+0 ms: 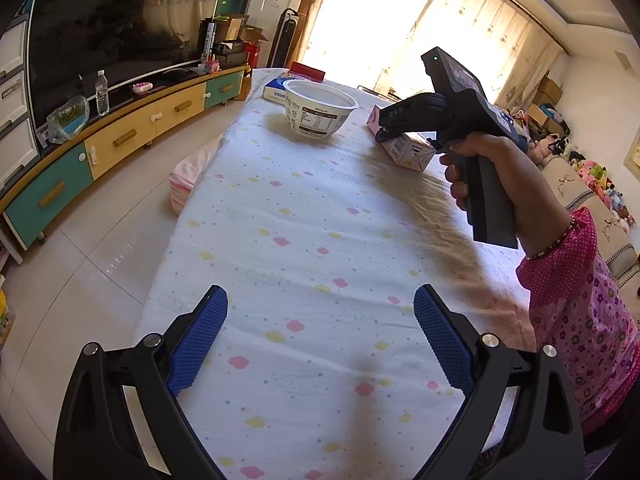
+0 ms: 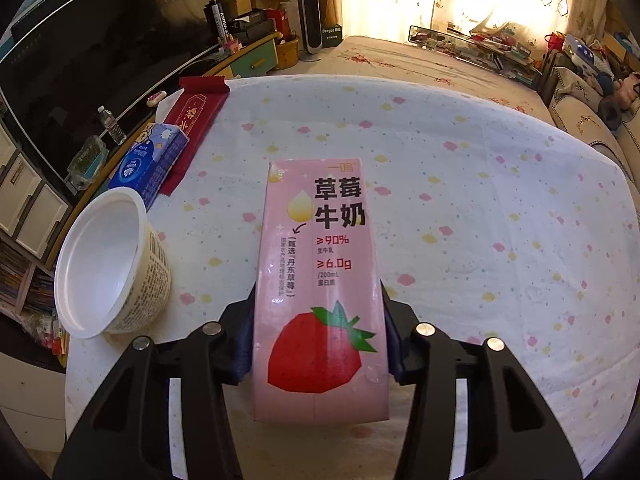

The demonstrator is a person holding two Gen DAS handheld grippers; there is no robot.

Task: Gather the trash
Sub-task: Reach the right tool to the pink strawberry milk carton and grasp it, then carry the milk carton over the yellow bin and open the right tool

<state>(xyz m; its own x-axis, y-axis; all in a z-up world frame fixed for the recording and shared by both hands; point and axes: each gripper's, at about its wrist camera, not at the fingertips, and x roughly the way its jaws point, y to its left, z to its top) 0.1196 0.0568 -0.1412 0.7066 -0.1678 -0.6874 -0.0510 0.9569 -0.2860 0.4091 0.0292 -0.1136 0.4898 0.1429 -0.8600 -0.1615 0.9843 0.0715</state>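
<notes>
A pink strawberry milk carton [image 2: 320, 292] lies between my right gripper's fingers, which are shut on its sides; the right gripper [image 2: 320, 344] holds it over the table. In the left wrist view the carton [image 1: 406, 150] and the right gripper [image 1: 386, 130] are at the far right of the table. A white empty cup [image 2: 108, 264] stands left of the carton, and shows in the left wrist view [image 1: 318, 110]. My left gripper [image 1: 320, 320] is open and empty over the near part of the table. A red wrapper [image 2: 192, 120] lies far left.
The table wears a white cloth with coloured dots [image 1: 300, 240]. A blue tissue pack [image 2: 148, 160] lies by the red wrapper. A TV cabinet [image 1: 120, 140] with a water bottle [image 1: 102, 94] runs along the left. A sofa with plush toys [image 1: 592, 184] is at right.
</notes>
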